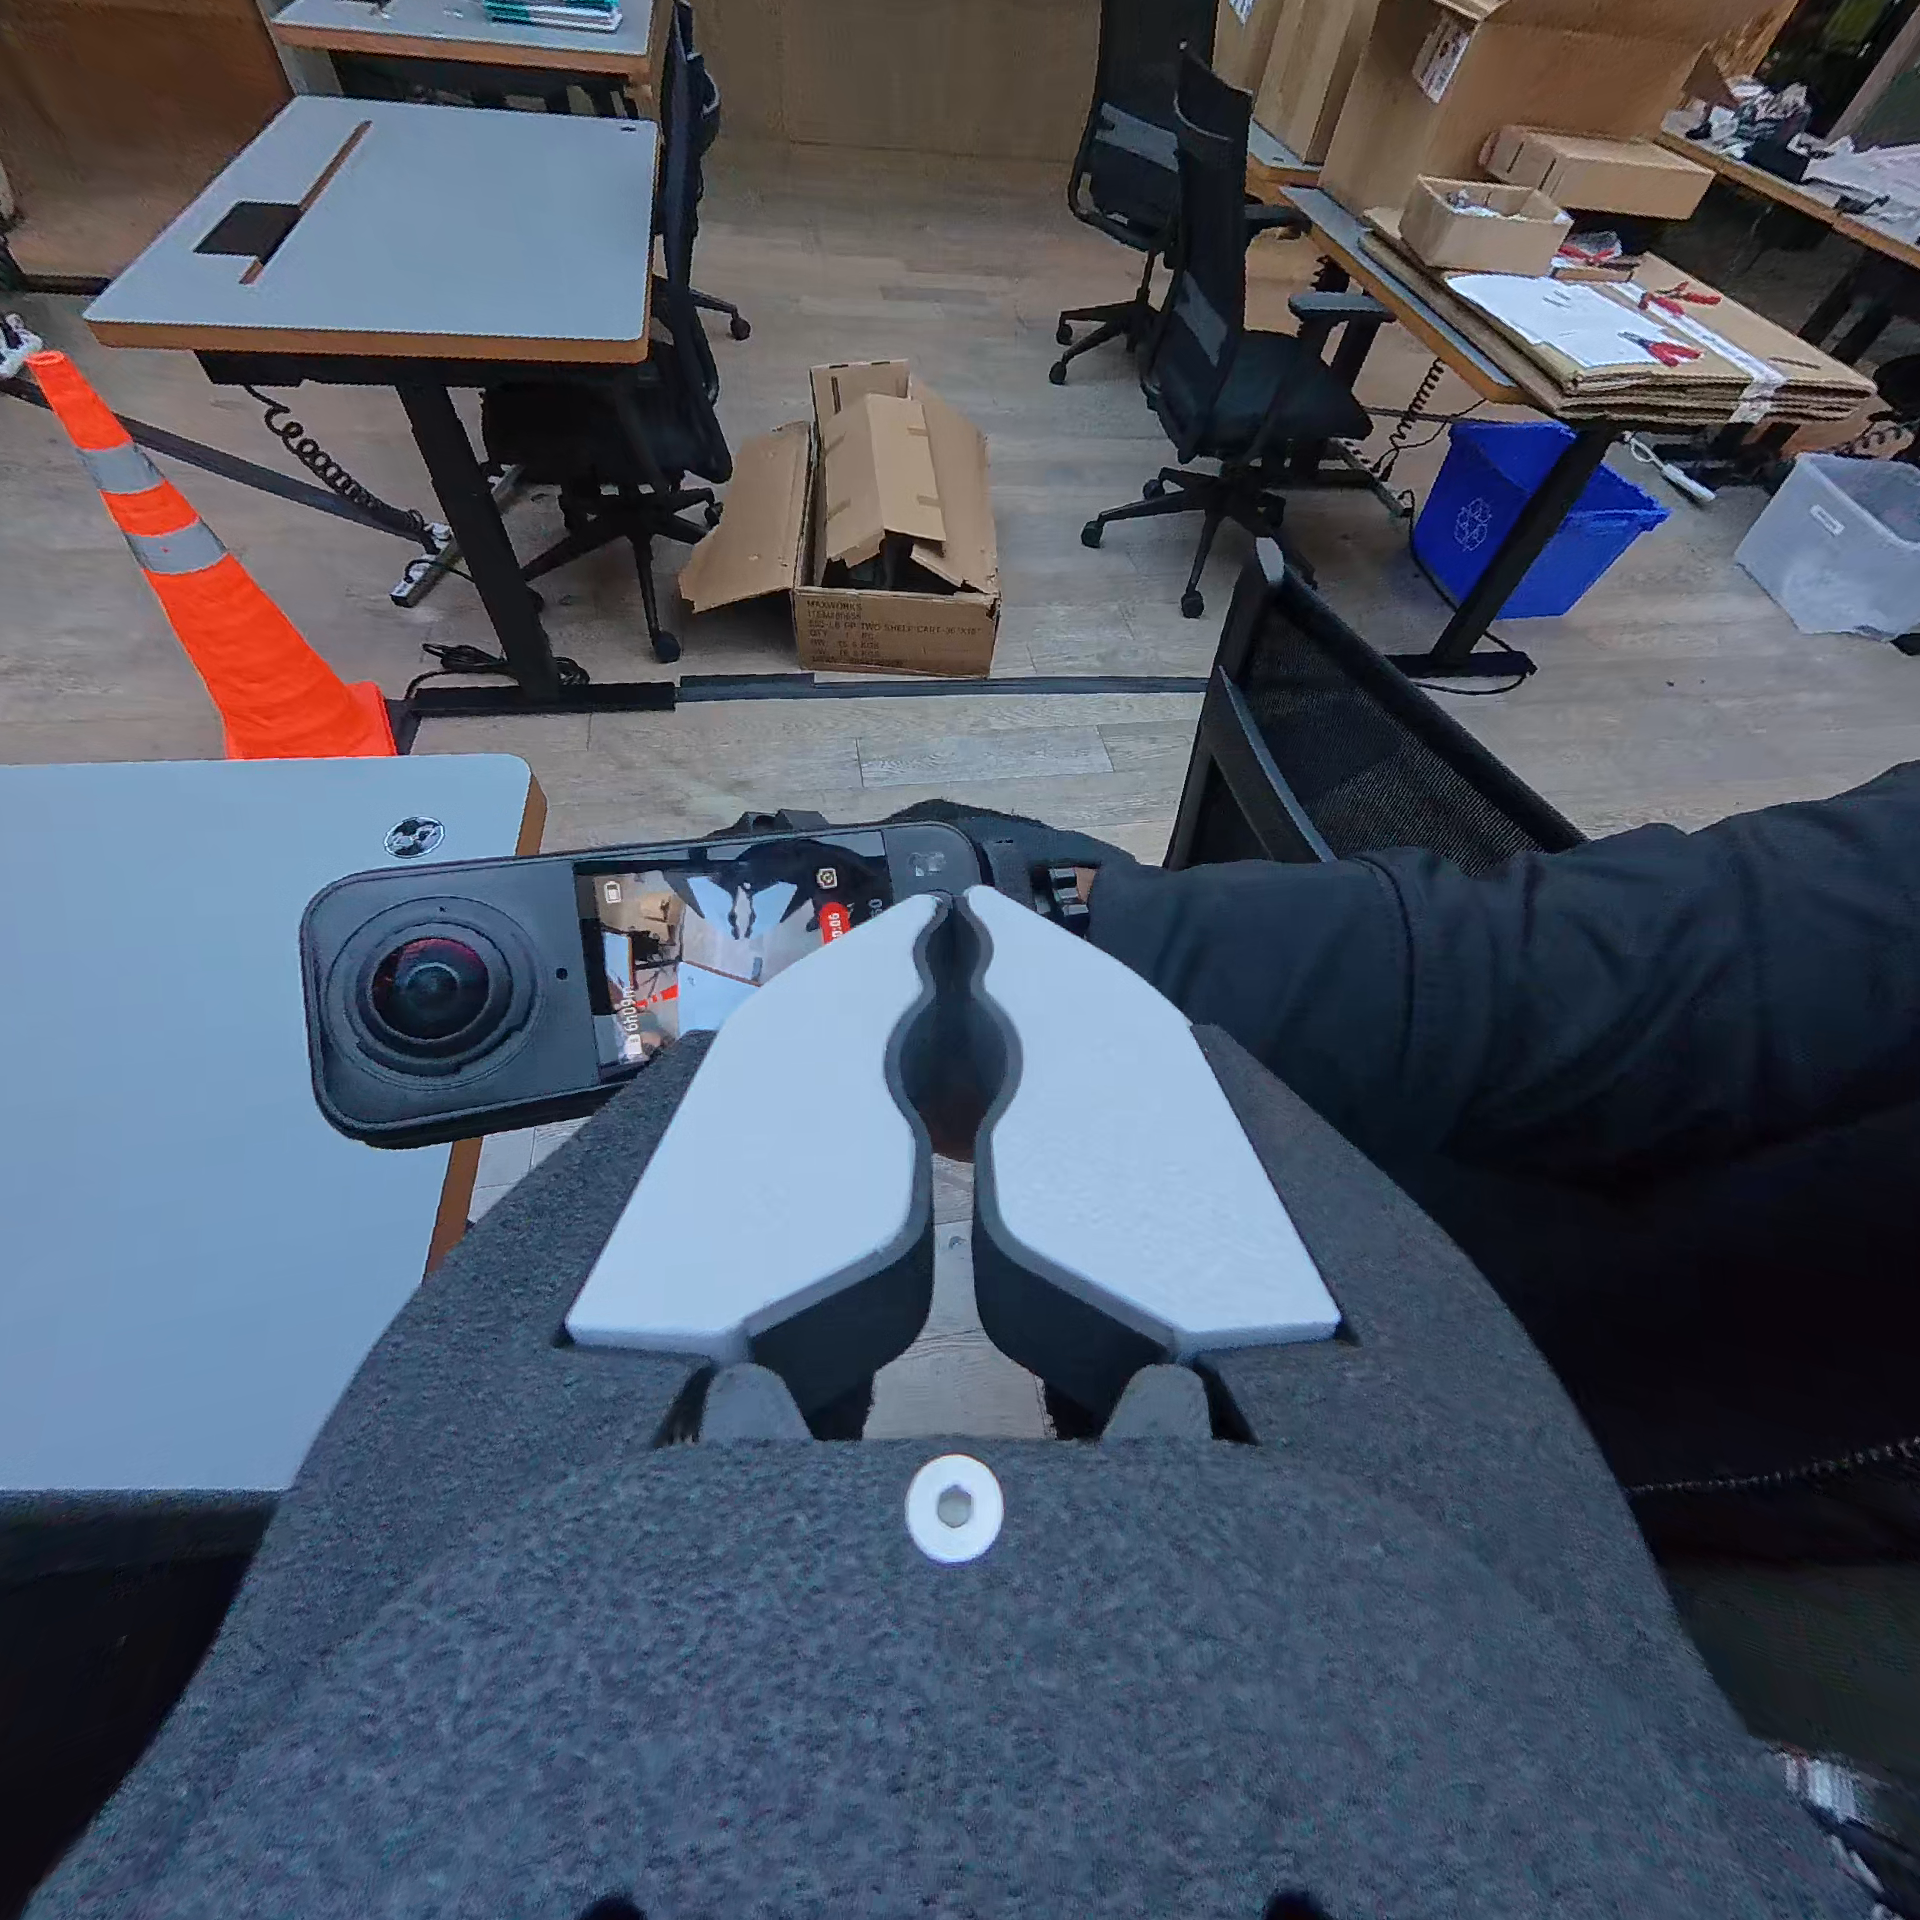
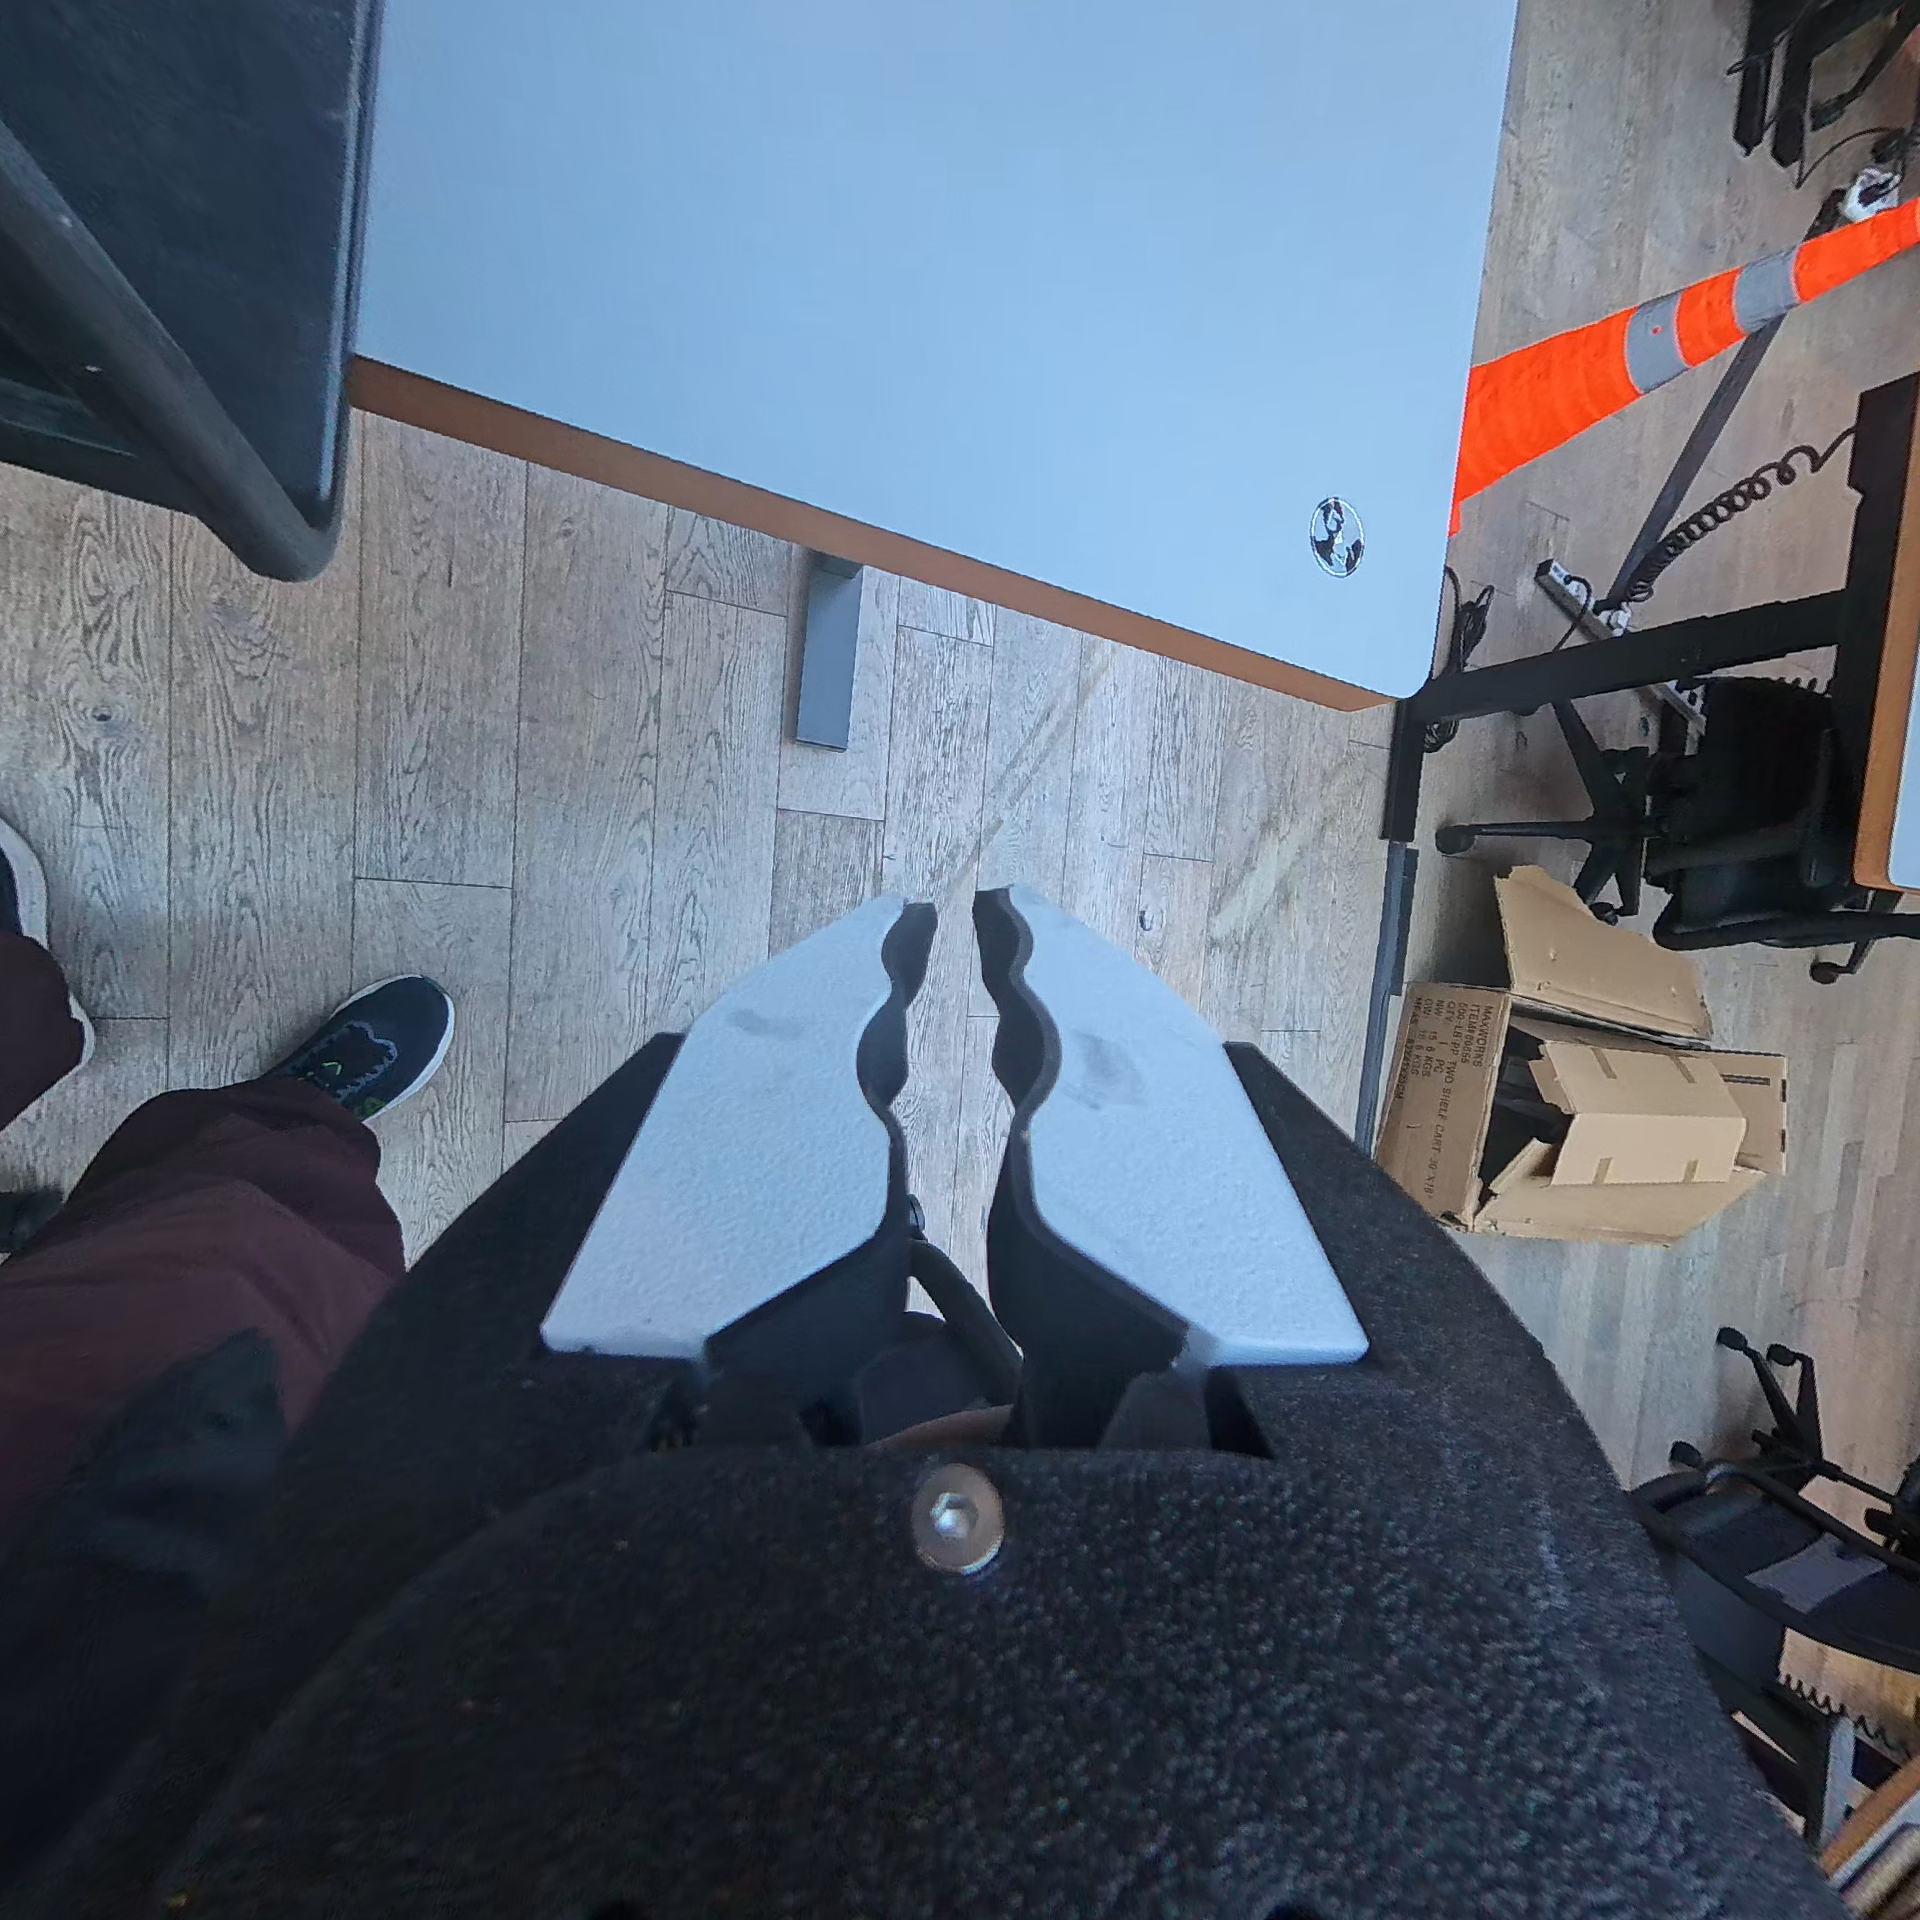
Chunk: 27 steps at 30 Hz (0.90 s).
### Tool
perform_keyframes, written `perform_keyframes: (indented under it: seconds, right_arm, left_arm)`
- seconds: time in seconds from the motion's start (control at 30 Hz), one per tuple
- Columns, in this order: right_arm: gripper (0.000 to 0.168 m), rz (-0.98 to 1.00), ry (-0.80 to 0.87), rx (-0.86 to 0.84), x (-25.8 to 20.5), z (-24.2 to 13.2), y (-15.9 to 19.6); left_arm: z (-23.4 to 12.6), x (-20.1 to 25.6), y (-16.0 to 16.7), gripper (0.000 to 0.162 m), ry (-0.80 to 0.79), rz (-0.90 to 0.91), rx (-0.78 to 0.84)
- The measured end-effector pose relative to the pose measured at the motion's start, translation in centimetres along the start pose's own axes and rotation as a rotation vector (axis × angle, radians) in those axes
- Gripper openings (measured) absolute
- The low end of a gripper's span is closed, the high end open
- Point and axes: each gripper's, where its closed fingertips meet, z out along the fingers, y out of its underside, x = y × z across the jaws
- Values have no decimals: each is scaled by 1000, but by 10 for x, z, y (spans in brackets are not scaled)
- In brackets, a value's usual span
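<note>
- Left wrist view has my left gripper (image 1: 954, 906) held above the wooden floor (image 1: 987, 758), its two white fingers (image 1: 790, 1122) pressed together at the tips and holding nothing.
- Just beyond those tips, a black camera (image 1: 457, 997) with a round lens and a lit screen lies sideways, with its lens end over the corner of the grey table (image 1: 208, 1039).
- A dark sleeve (image 1: 1455, 997) comes in from the side opposite the grey table and reaches to the camera's far end; I cannot tell how the camera is mounted or gripped there.
- Beyond the grey table stands an orange cone (image 1: 208, 551), and farther across the floor sits an open cardboard box (image 1: 883, 520), with black office chairs (image 1: 1236, 343) and a blue bin (image 1: 1527, 520) farther off.
- Right wrist view has my right gripper (image 2: 954, 914) pointing down at the floor just short of the grey table's (image 2: 935, 260) wooden edge.
- Its white fingers (image 2: 748, 1153) stand a narrow gap apart, with only floorboards showing between them; they touch nothing.
- A dark shoe (image 2: 364, 1039) and a maroon trouser leg (image 2: 177, 1226) are on the floor well clear of the grey table, beside my gripper's black body.
- The cardboard box (image 2: 1579, 1112) and the orange cone (image 2: 1621, 353) lie past the grey table's rounded corner.
</note>
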Motion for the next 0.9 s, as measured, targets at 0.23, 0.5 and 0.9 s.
perform_keyframes:
  seconds: [0.23,0.5,0.9]
  right_arm:
    - [14,37,-27,17,-7,0,6]
    - [14,23,-83,-12,-28,6,15]
    - [14,-16,-120,-37,-68,9,-2]
  left_arm:
    - [-12,5,-6,0,28,27,63]
    - [-33,-10,2,0,2,-28,100]
    - [-74,-18,28,0,27,-41,107]
